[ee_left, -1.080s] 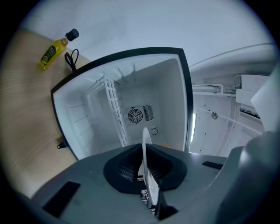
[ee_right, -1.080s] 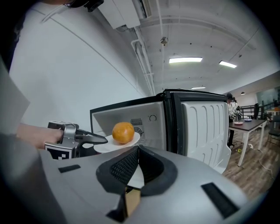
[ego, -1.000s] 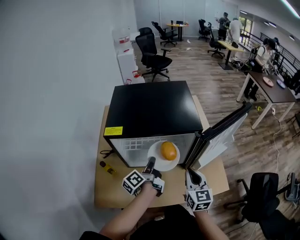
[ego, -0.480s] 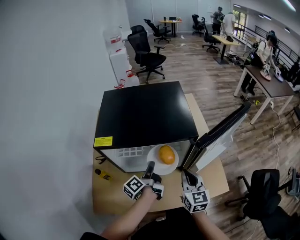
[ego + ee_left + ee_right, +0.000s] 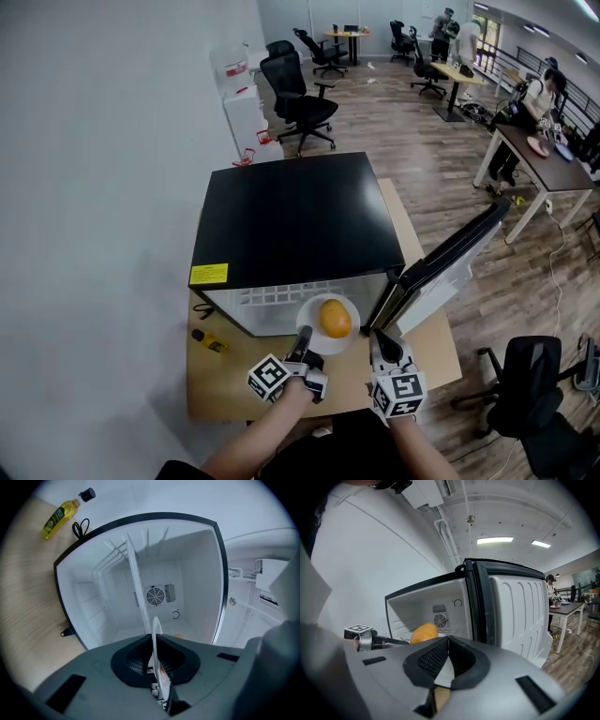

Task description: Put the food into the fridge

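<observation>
Both forearms reach forward from the bottom of the head view, side by side and close together. The left gripper (image 5: pixel 302 339) points level, its jaws clamped on the near rim of a plate (image 5: pixel 309 314) (the rim stands edge-on between them in the left gripper view). The right gripper (image 5: pixel 380 339), just beside it, tilts slightly downward, its jaws together with nothing between them.

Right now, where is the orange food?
Head view, centre: the orange food sits on the white plate gripped by the left gripper, at the mouth of the fridge, just left of its open door.
</observation>
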Demonstrator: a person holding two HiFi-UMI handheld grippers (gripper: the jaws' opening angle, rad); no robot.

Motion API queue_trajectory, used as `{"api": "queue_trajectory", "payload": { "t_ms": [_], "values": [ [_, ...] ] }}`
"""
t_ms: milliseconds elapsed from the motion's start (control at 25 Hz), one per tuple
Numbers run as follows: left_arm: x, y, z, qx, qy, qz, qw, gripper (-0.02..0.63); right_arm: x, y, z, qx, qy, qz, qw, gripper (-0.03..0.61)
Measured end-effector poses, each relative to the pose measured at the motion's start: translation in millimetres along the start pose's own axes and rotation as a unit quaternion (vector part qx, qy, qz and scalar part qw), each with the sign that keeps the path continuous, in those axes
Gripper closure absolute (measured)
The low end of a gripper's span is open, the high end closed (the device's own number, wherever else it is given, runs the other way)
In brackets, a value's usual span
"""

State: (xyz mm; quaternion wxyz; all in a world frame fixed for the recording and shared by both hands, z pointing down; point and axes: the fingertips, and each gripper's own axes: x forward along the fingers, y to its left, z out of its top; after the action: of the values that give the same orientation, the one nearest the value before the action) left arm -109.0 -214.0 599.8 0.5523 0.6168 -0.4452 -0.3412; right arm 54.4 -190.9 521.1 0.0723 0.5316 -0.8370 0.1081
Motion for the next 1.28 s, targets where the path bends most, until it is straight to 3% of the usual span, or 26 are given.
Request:
{"api": "queue_trajectory", "payload": {
  "t_ms": [560,760,1080,1280],
  "values": [
    [-12.8,33.3,-4.5,0.009,0.009,0.018,0.9998,0.588,-0.6,1.7,-9.3,0.006,0.004,0.002,1.0,0.517],
    [-9.2,42.4,-0.8,0.016,0.001,-0.001,0.9999,0.588,-2.3,-1.0,-13.0,0.018,0.006,0.0,1.0,0.517],
    [-2.9,77.4,4.5,0.022,-0.02,0.037,0.9989,0.588,-0.1,6.0,-19.9,0.032,0.009,0.008,0.999,0.517],
    [7.7,97.3,7.9,0.022,-0.028,0.039,0.9986,0.588,5.6,19.3,-21.8,0.031,0.006,0.019,0.999,0.517]
  ]
}}
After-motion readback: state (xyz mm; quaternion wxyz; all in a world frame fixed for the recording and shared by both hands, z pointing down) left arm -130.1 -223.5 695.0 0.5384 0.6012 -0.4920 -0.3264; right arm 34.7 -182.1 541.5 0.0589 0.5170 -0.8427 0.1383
